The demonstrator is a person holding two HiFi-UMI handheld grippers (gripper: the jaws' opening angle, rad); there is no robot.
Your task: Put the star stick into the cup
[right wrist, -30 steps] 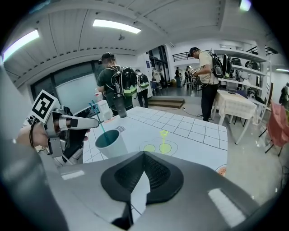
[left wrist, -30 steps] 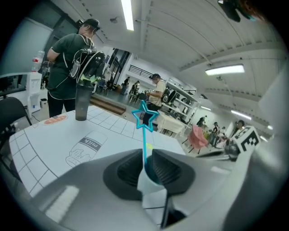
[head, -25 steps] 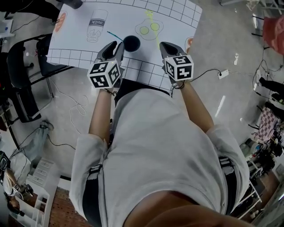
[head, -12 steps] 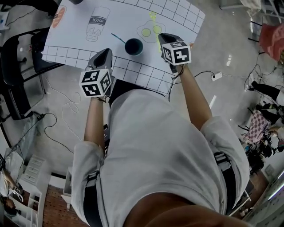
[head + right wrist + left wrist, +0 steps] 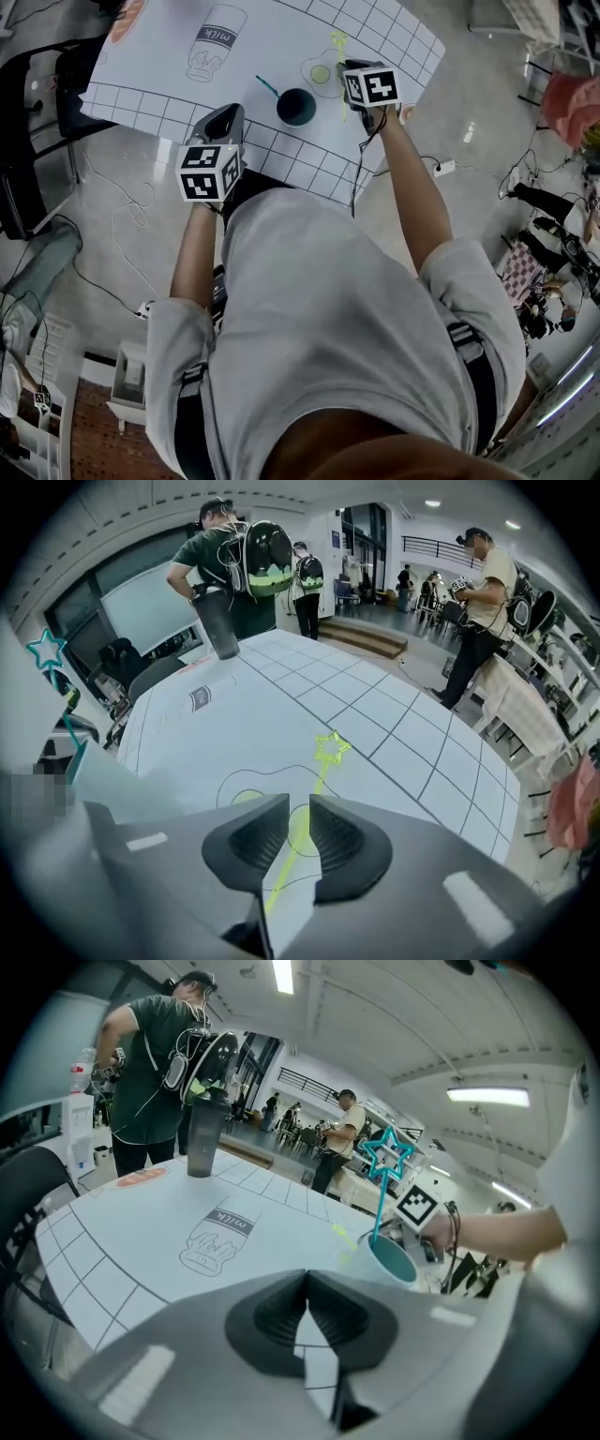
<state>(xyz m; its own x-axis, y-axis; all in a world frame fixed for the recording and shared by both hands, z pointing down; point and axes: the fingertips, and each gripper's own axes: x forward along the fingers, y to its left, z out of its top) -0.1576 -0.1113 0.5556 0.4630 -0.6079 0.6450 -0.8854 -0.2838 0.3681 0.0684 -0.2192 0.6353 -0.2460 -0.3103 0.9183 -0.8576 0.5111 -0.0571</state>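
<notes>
Both tools have moved since a second ago. The right tool [image 5: 352, 67] has gone out over the bench [image 5: 169, 70] to the right of the cup [image 5: 296, 106]. The left tool [image 5: 225, 114] was spread wide beside the cup, and it has snapped together and now sits a little farther from it. Its two jaws are pressed together with nothing in them, and it is near and to the left of the cup, not touching it. In the left gripper view the left tool [image 5: 307, 1281] points toward the cup [image 5: 392, 1262]. A blue star stick [image 5: 382, 1162] stands in the cup, leaning, with its star up high. The right tool points steeply down. In the right gripper view the right tool [image 5: 299, 808] has its jaws spread a little. The yellow star stick [image 5: 323, 761] lies flat on the bench and shows in the gap between them, and the pads do not squeeze it. The yellow star stick [image 5: 337, 40] is not in the cup yet. It lies just right of the cup, across an egg drawing [image 5: 319, 73], with its star at the far end. A milk bottle drawing [image 5: 216, 37] is on the bench, far and to the left. A dark tumbler [image 5: 200, 1138] stands at the far side, with people [image 5: 155, 1063] behind it.
</notes>
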